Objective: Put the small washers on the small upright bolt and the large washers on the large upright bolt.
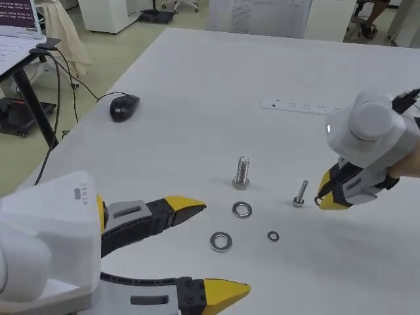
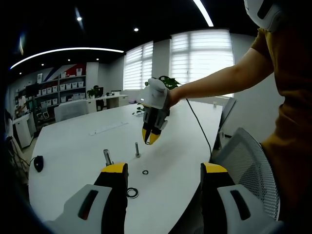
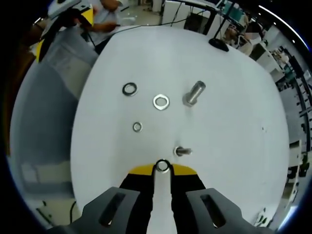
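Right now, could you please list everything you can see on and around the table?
table: one, white
large bolt: one, silver, upright mid-table
small bolt: one, silver, upright, right of the large bolt
large washers: two, silver, flat before the large bolt
small washers: two, silver; one on the table, one in the right gripper
mouse: one, black, far left
power strip: one, white, far side
laptop: one, pale, off the table's left
left gripper: black-yellow, open
right gripper: black-yellow, shut on a small washer
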The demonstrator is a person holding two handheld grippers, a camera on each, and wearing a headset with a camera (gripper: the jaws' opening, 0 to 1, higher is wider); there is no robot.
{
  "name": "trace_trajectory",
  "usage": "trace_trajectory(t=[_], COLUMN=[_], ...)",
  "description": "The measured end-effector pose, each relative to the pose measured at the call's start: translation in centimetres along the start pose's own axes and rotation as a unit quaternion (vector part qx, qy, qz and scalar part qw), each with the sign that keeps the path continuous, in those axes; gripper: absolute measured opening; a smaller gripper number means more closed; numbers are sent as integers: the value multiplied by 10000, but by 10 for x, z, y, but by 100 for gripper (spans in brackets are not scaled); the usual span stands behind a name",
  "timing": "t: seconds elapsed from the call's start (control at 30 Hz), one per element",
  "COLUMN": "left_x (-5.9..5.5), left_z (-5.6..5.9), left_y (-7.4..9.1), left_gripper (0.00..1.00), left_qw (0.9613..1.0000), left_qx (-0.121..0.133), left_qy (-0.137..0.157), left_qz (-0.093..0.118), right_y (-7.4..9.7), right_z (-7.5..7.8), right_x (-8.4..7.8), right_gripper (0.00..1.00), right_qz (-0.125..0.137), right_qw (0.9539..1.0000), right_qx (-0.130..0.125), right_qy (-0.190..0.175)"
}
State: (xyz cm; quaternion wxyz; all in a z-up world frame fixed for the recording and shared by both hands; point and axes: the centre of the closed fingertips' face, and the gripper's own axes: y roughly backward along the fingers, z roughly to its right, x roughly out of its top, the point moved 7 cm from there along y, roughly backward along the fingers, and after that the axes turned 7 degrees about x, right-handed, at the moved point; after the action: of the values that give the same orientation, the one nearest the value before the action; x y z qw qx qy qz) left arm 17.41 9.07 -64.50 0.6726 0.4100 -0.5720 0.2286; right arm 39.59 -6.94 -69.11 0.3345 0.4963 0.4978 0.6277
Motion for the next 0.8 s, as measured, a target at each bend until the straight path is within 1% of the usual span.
trace_trajectory(t=[0.17,0.33,0.43,0.5,0.6,0.73,0.8], left_x=[0,-1,-1,-1,-2,-3,-3], left_z=[-2,-6,-7,-8,-9,-8,-9], left_y=[0,1,2,2,2,1,0], left_gripper=[59,59,59,60,60,59,60], left_qw=[10000,10000,9999,9999,9998,9997,9997], left_qx=[29,83,117,139,156,172,185], left_qy=[20,53,70,93,105,144,160], left_qz=[8,-7,0,26,-21,-8,2], right_y=[6,5,2,-1,-4,-7,-9], right_z=[13,24,30,32,33,34,38], right_x=[6,12,15,16,17,16,13], right_gripper=[12,12,12,12,12,12,12], right_qz=[13,-12,-25,-50,-43,-75,-81], right_qw=[9999,9999,9999,9999,9999,9998,9998], right_qx=[-95,-119,-104,-98,-47,-15,15], right_qy=[32,104,132,132,156,167,166])
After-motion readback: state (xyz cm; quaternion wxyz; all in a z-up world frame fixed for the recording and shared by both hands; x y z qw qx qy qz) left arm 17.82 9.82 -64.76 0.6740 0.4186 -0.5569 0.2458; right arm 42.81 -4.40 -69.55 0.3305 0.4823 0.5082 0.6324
